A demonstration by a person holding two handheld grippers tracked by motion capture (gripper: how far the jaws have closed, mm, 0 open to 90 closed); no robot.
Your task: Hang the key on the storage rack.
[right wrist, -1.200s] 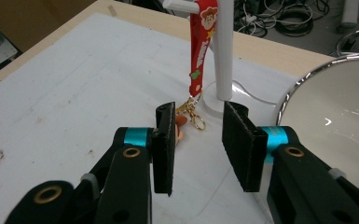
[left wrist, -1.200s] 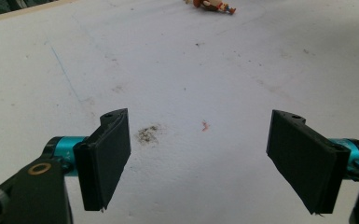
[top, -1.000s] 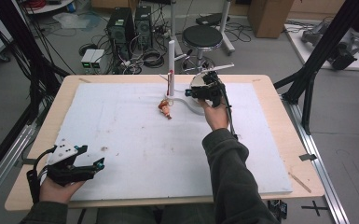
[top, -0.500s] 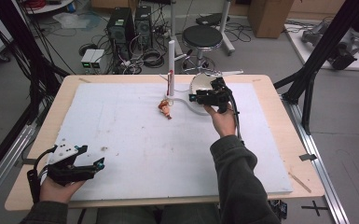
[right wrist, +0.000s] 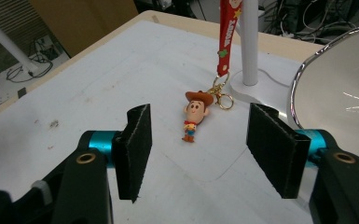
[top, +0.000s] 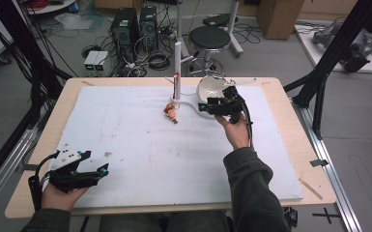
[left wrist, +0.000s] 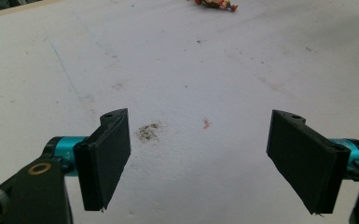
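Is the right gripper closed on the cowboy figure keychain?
No, the right gripper stands open and the cowboy figure lies on the white mat beyond its jaws, untouched.

black fingers (right wrist: 135,149) on teal-collared grippers, black cables, dark olive sleeves (top: 251,193)
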